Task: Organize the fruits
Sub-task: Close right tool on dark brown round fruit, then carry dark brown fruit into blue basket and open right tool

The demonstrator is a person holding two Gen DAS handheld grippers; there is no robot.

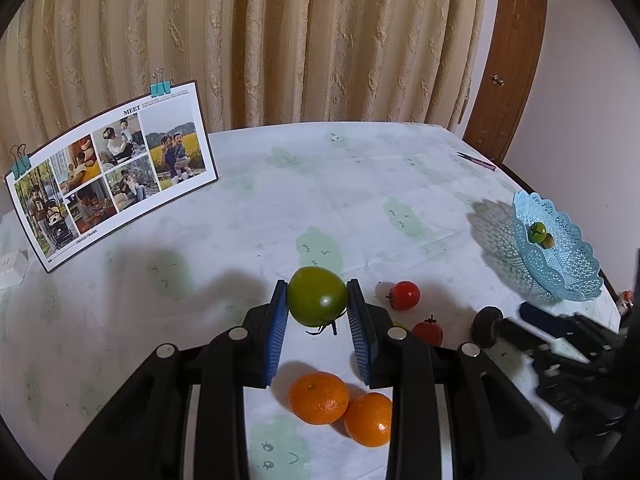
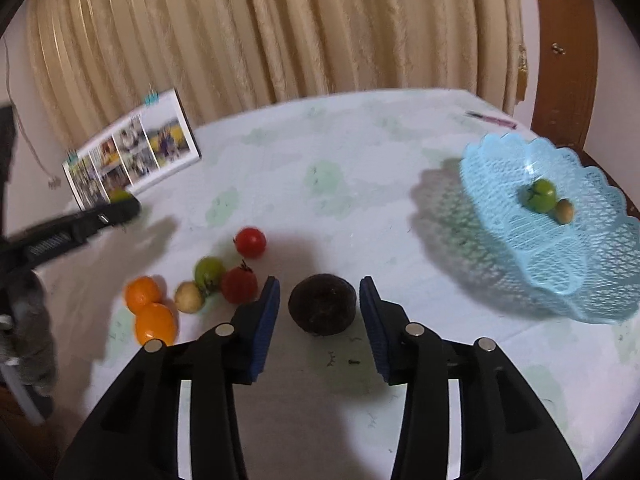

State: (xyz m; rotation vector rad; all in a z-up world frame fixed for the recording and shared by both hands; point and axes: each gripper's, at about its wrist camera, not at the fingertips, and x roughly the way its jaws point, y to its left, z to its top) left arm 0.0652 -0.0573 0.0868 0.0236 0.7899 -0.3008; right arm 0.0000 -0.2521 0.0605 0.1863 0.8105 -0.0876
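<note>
My left gripper [image 1: 318,282] is shut on a large green tomato [image 1: 317,296], held above two oranges [image 1: 319,398] that lie on the table. Two red tomatoes [image 1: 405,295] sit just to the right of it. In the right wrist view a dark brown round fruit [image 2: 322,304] sits between the blue pads of my right gripper [image 2: 319,280]; a narrow gap shows on each side, so the jaws stand open around it. The light blue lattice basket [image 2: 580,264] at the right holds a green tomato [image 2: 540,195] and a small brown fruit [image 2: 564,211].
Left of my right gripper lie a red tomato [image 2: 250,242], a green one [image 2: 209,272], another red one [image 2: 239,285], a pale yellow fruit [image 2: 189,297] and the oranges [image 2: 155,323]. A clipped photo board [image 1: 112,168] stands at the back left. A pen [image 1: 476,161] lies near the far edge.
</note>
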